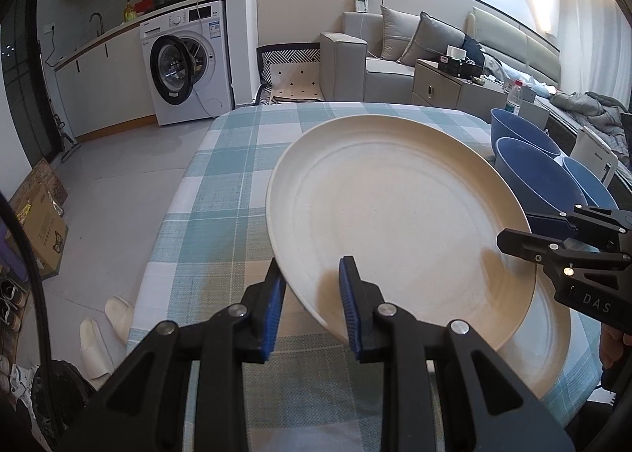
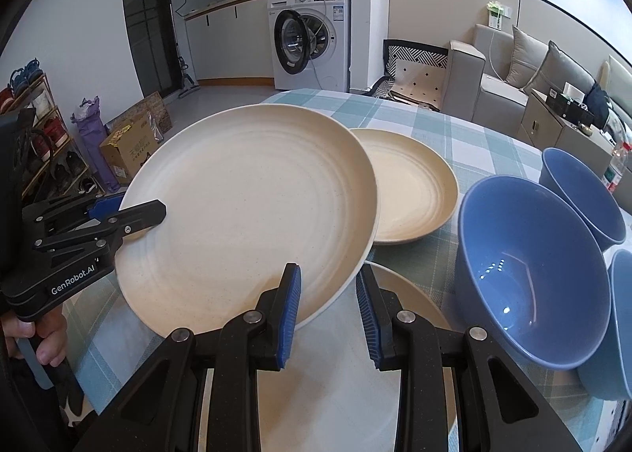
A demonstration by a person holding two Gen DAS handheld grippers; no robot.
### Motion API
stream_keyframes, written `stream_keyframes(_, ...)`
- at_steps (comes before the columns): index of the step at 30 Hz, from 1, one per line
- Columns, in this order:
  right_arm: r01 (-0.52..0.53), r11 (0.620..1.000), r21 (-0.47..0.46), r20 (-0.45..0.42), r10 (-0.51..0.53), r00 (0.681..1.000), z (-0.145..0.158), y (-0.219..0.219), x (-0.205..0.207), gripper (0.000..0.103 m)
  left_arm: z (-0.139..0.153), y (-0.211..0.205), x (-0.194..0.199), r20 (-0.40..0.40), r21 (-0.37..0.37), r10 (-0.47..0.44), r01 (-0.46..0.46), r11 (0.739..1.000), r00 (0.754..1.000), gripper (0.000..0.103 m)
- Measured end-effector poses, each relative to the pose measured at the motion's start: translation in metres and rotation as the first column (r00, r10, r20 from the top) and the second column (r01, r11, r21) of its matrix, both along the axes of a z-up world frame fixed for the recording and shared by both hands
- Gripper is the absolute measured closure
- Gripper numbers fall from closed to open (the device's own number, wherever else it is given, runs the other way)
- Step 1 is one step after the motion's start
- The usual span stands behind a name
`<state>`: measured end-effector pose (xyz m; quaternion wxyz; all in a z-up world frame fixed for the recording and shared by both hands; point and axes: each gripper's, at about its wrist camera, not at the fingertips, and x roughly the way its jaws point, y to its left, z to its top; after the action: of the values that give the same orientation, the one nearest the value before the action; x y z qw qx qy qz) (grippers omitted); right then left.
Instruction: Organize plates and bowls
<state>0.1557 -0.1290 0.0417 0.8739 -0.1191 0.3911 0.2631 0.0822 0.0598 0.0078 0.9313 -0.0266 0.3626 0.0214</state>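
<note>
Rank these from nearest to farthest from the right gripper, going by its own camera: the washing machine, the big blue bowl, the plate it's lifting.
1. The lifted plate, its rim between the right gripper fingers.
2. The big blue bowl, just right.
3. The washing machine, far across the room.

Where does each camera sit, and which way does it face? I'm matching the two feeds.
Left wrist view: sits on the left gripper, looking down along it over the held plate toward the sofa; the right gripper shows at right.
Right wrist view: sits on the right gripper, looking across the same plate; the left gripper and a hand show at left.
Shared: plate, bowls, washer, checked table.
</note>
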Motion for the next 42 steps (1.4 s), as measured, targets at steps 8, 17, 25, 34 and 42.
stream_keyframes(8,0.025,1.0,0.011,-0.004,-0.025,1.0,0.0,-0.014,-0.011,0.074,0.0,-0.01,-0.004,-0.004,-0.003,-0.03,0.03,1.0,1.0,0.078)
stream_keyframes(17,0.041,0.999,0.017,0.005,-0.042,0.999,0.003,-0.026,-0.021,0.073,0.0,-0.02,-0.007,-0.002,-0.011,-0.059,0.059,0.998,0.998,0.078)
stream_keyframes(25,0.054,0.998,0.018,-0.001,-0.054,0.999,-0.001,-0.035,-0.029,0.073,-0.005,-0.028,-0.011,-0.012,-0.014,-0.08,0.08,0.997,0.997,0.078)
stream_keyframes(34,0.072,0.997,0.014,-0.012,-0.072,0.997,-0.006,-0.04,-0.038,0.073,-0.01,-0.037,-0.015,-0.025,-0.01,-0.104,0.103,0.995,0.994,0.077)
stream_keyframes(42,0.091,0.996,0.012,-0.005,-0.091,0.996,-0.007,-0.052,-0.046,0.072,-0.009,-0.048,-0.018,-0.024,0.0,-0.128,0.128,0.992,0.991,0.077)
